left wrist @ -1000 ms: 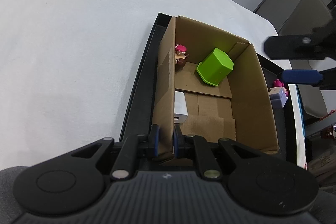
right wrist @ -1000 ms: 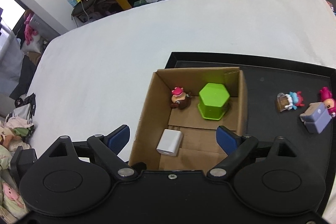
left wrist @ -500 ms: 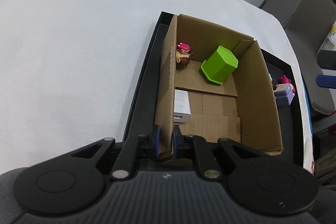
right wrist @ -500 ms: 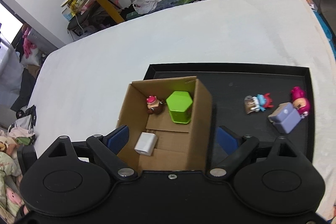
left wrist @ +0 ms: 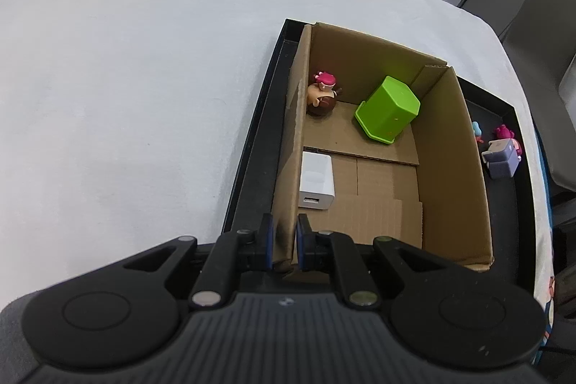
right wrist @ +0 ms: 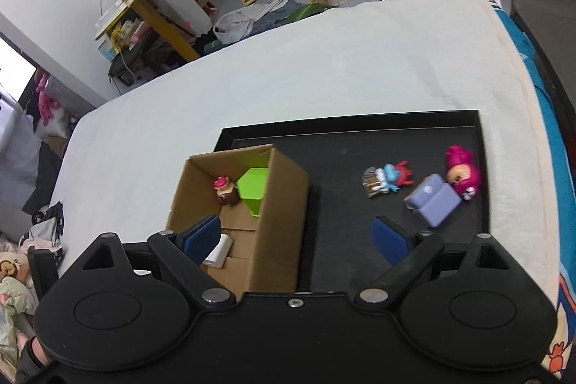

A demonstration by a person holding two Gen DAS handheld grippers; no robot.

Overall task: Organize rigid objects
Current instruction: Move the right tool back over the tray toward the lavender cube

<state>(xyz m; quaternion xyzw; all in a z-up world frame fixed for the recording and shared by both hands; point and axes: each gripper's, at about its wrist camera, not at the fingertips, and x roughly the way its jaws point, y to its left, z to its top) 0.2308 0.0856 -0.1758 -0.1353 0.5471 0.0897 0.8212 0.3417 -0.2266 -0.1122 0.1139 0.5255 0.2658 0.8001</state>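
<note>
- An open brown cardboard box (left wrist: 450,168) is seen standing at the left end of a shallow black rectangular tray (right wrist: 360,132), its long axis running away from the left wrist camera.
- The box's near left wall corner is clamped between the blue pads of the left gripper (left wrist: 284,243), whose jaws are nearly closed on the cardboard.
- Inside the box, a white cube-shaped USB charger (left wrist: 316,180) is laid against the left wall, port toward the camera; a lime-green hexagonal plastic cup (left wrist: 390,108) is tipped toward the far right corner, and a small brown figurine with a pink hat (left wrist: 322,94) is placed at the far left.
- The right gripper (right wrist: 298,236) is held with its jaws spread wide and nothing between the pads.
- On the open black floor right of the box, a lilac plastic block (right wrist: 433,200), a pink-haired doll (right wrist: 460,173) and a small blue-and-red toy (right wrist: 387,179) are grouped near the right rim.
- The tray is surrounded by a white cloth surface (left wrist: 126,78).
</note>
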